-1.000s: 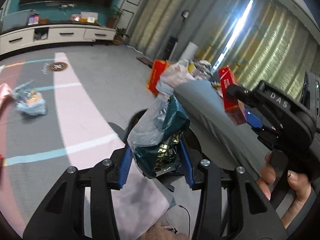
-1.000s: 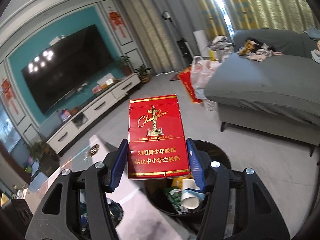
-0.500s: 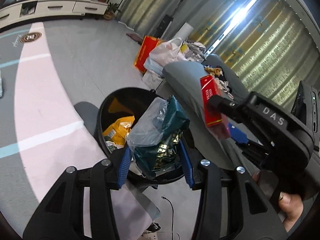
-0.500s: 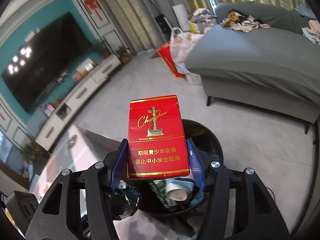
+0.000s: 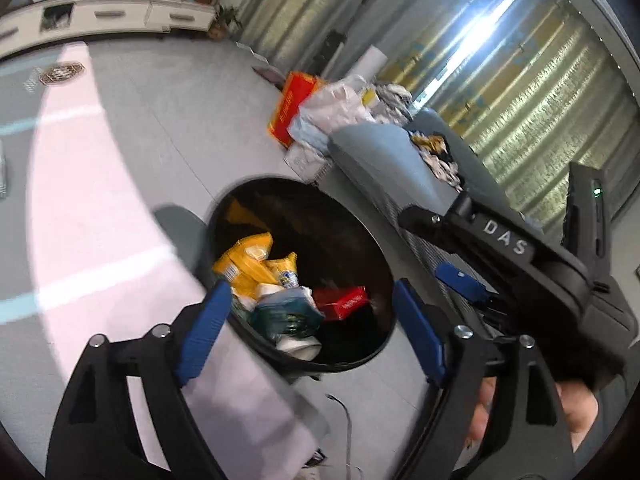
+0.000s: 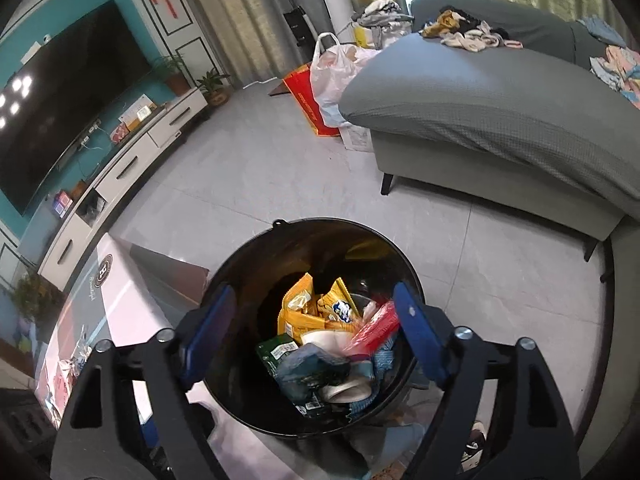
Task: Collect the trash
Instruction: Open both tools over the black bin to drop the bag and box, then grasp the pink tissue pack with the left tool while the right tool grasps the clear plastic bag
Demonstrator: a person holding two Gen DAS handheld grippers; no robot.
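Observation:
A round black trash bin (image 5: 362, 220) (image 6: 240, 264) stands on the floor beside the table, below both grippers. Inside lie yellow snack bags (image 5: 248, 260) (image 6: 304, 312), the green wrapper (image 5: 288, 314) (image 6: 308, 368) and the red cigarette carton (image 5: 342, 300) (image 6: 374, 330). My left gripper (image 5: 310, 334) hangs over the bin's near rim with its jaws opening and nothing between its blue pads. My right gripper (image 6: 312, 336) also hovers over the bin, jaws opening and empty. The right gripper's black body (image 5: 520, 256) shows in the left wrist view, a hand (image 5: 576, 408) on its handle.
A pink-topped table (image 5: 100, 240) (image 6: 116, 304) adjoins the bin. A grey sofa (image 6: 500, 112) with clothes on it stands close behind. Bags and a red box (image 5: 294, 108) sit by the sofa's end. A white TV cabinet (image 6: 132, 156) lines the far wall.
Both grippers sank toward the bin and opened. The green wrapper dropped from the left gripper and the red carton from the right; both now lie in the bin.

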